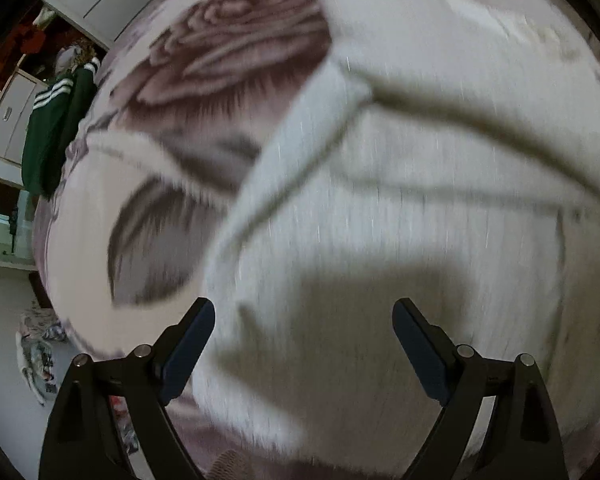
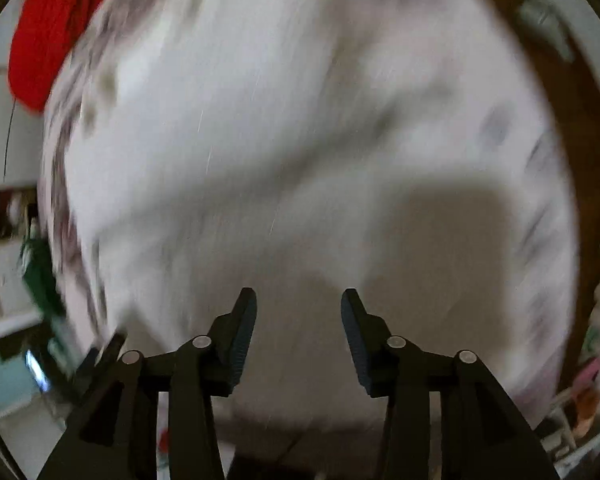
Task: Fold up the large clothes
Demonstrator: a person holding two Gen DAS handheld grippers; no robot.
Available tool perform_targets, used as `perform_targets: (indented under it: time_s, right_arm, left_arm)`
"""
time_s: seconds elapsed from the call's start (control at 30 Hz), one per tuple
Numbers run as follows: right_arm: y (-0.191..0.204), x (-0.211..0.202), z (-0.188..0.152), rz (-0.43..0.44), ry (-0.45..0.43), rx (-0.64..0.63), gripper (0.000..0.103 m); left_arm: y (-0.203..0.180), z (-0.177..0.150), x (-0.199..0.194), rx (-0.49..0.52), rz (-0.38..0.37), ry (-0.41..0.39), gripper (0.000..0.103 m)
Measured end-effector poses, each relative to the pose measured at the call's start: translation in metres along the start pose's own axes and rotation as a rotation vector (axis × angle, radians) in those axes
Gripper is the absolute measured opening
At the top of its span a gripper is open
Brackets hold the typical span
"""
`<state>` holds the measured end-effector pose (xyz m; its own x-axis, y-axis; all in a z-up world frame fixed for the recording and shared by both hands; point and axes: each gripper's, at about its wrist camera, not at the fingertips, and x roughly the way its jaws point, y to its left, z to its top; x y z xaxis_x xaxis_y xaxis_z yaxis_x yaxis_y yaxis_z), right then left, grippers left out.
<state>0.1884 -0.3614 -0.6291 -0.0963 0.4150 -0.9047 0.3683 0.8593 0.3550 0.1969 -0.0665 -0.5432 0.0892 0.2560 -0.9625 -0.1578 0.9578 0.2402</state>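
Observation:
A large white fuzzy garment [image 1: 400, 220] lies spread on a bed covered by a rose-patterned blanket [image 1: 236, 48]. A sleeve or folded edge of it runs diagonally across the left wrist view. My left gripper [image 1: 304, 316] is open and empty, hovering just above the garment's near part. In the right wrist view the same white garment [image 2: 280, 140] fills the frame, blurred. My right gripper [image 2: 299, 304] is open and empty above it, casting a shadow on the cloth.
A green jacket with white stripes [image 1: 56, 128] hangs at the bed's left side, beside white cabinets [image 1: 8, 120]. A red item [image 2: 52, 32] lies at the bed's far left corner. Clothes lie on the floor [image 1: 36, 356] at the left. A brown bed frame [image 2: 572, 92] runs along the right.

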Motion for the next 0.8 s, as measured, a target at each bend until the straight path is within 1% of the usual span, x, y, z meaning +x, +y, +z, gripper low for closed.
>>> perform_targets:
  time_s: [0.07, 0.1, 0.13, 0.2, 0.23, 0.27, 0.3, 0.33, 0.37, 0.4, 0.43, 0.5, 0.53, 0.57, 0.6, 0.63, 0.67, 0.7, 0.73, 0.77, 0.8]
  right_arm:
    - [0.024, 0.034, -0.024, -0.002, 0.060, -0.041, 0.055]
    - [0.037, 0.049, -0.032, 0.000, 0.076, -0.062, 0.056]
    - [0.051, 0.064, -0.038, -0.010, 0.086, -0.093, 0.060]
    - [0.073, 0.089, -0.044, -0.102, 0.080, -0.149, 0.060]
    - [0.081, 0.101, -0.046, -0.186, 0.062, -0.171, 0.058]
    - [0.084, 0.104, -0.048, -0.229, 0.028, -0.161, 0.037]
    - [0.085, 0.103, -0.050, -0.270, -0.009, -0.136, 0.020]
    - [0.087, 0.101, -0.053, -0.262, -0.019, -0.114, 0.008]
    - [0.093, 0.097, -0.056, -0.271, -0.030, -0.112, 0.008]
    - [0.101, 0.092, -0.061, -0.258, -0.039, -0.121, 0.008]
    - [0.116, 0.088, -0.069, -0.241, -0.037, -0.166, 0.008]
    - [0.141, 0.085, -0.080, -0.249, -0.019, -0.264, 0.007]
    - [0.151, 0.087, -0.082, -0.259, 0.011, -0.313, 0.008]
    - [0.153, 0.089, -0.078, -0.269, 0.046, -0.330, 0.008]
    - [0.150, 0.086, -0.067, -0.249, 0.095, -0.306, 0.009]
    - [0.146, 0.080, -0.056, -0.195, 0.130, -0.263, 0.012]
    - [0.140, 0.068, -0.041, -0.124, 0.154, -0.213, 0.018]
    - [0.135, 0.053, -0.028, -0.060, 0.149, -0.181, 0.023]
    - [0.131, 0.028, -0.010, 0.004, 0.107, -0.159, 0.038]
    - [0.129, 0.011, 0.002, 0.022, 0.074, -0.152, 0.048]
    - [0.127, -0.010, 0.022, 0.040, 0.031, -0.141, 0.049]
  left_arm:
    - [0.000, -0.014, 0.002, -0.002, 0.007, 0.015, 0.091]
    - [0.001, -0.018, 0.002, -0.002, 0.011, 0.018, 0.091]
    - [0.002, -0.023, 0.002, 0.001, 0.016, 0.015, 0.091]
    - [0.004, -0.030, 0.003, 0.007, 0.011, 0.004, 0.091]
    - [0.006, -0.032, 0.005, 0.008, 0.000, 0.005, 0.091]
    - [0.009, -0.035, 0.007, 0.008, -0.017, 0.007, 0.091]
    - [0.013, -0.036, 0.008, 0.006, -0.029, 0.007, 0.091]
    - [0.017, -0.037, 0.007, 0.002, -0.039, 0.002, 0.091]
    - [0.021, -0.037, 0.005, -0.003, -0.047, -0.002, 0.091]
    - [0.026, -0.037, 0.003, -0.011, -0.057, -0.007, 0.091]
    - [0.030, -0.035, 0.000, -0.018, -0.065, -0.013, 0.091]
    - [0.038, -0.023, -0.010, -0.036, -0.098, -0.029, 0.091]
    - [0.039, -0.014, -0.015, -0.039, -0.113, -0.039, 0.091]
    - [0.040, -0.006, -0.019, -0.040, -0.122, -0.050, 0.091]
    - [0.041, 0.008, -0.027, -0.036, -0.134, -0.072, 0.091]
    - [0.042, 0.020, -0.033, -0.034, -0.140, -0.092, 0.091]
    - [0.042, 0.039, -0.043, -0.030, -0.151, -0.125, 0.091]
    - [0.041, 0.054, -0.049, -0.024, -0.161, -0.148, 0.091]
    - [0.038, 0.072, -0.055, -0.015, -0.168, -0.164, 0.091]
    - [0.034, 0.099, -0.060, -0.010, -0.178, -0.172, 0.091]
    - [0.030, 0.114, -0.062, -0.008, -0.190, -0.175, 0.091]
